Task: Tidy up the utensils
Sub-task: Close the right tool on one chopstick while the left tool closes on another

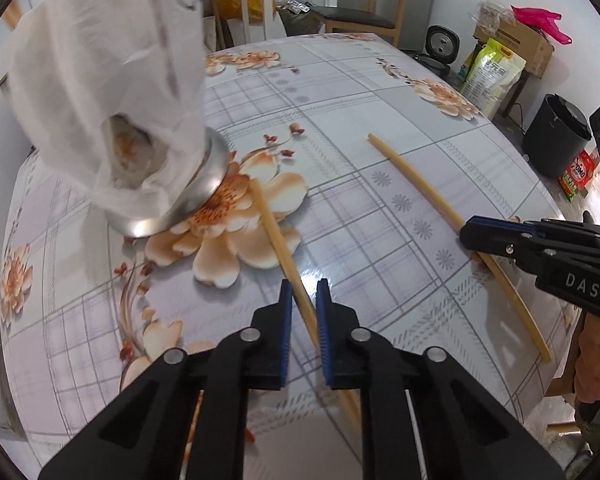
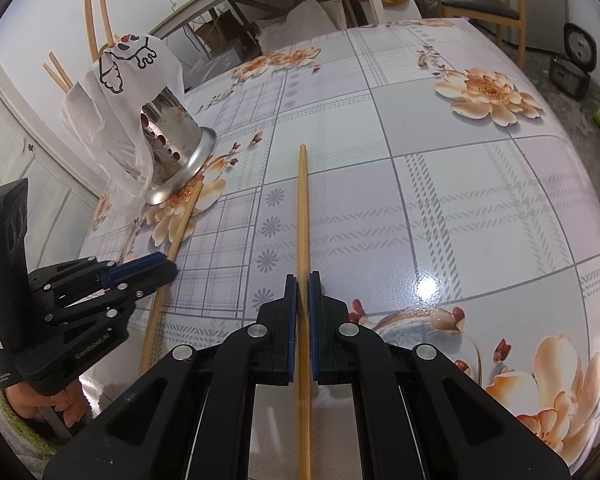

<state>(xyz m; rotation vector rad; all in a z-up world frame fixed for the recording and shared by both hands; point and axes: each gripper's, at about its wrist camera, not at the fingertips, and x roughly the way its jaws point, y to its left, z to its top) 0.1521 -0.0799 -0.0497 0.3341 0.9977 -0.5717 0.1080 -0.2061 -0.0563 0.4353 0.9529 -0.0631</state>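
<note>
The left gripper points steeply down at the table, its blue pads drawn in to a narrow gap around a chopstick that lies on the flowered cloth. In its own view a sliver of space shows on each side of the stick, so whether the pads press on it cannot be told. That chopstick runs from under the gripper diagonally up and left, and its far tip ends at the base of the steel holder.

The right gripper is closed on the second chopstick, the pads tight against both its sides. This stick runs straight ahead from between the fingers and back under the gripper body. From the left view the same stick lies slanted across the table, with the right gripper clamped near its middle. The two chopsticks are well apart, not touching.

A hand grips the handle of the left gripper at the lower left of the right view.

Farther off, near the table's left edge, the holder stands upright, a perforated steel cup on a flared base. A white plastic bag with a cartoon print drapes over it, and several chopsticks stick out of its top.

Beyond the table stands a wooden chair.
</note>
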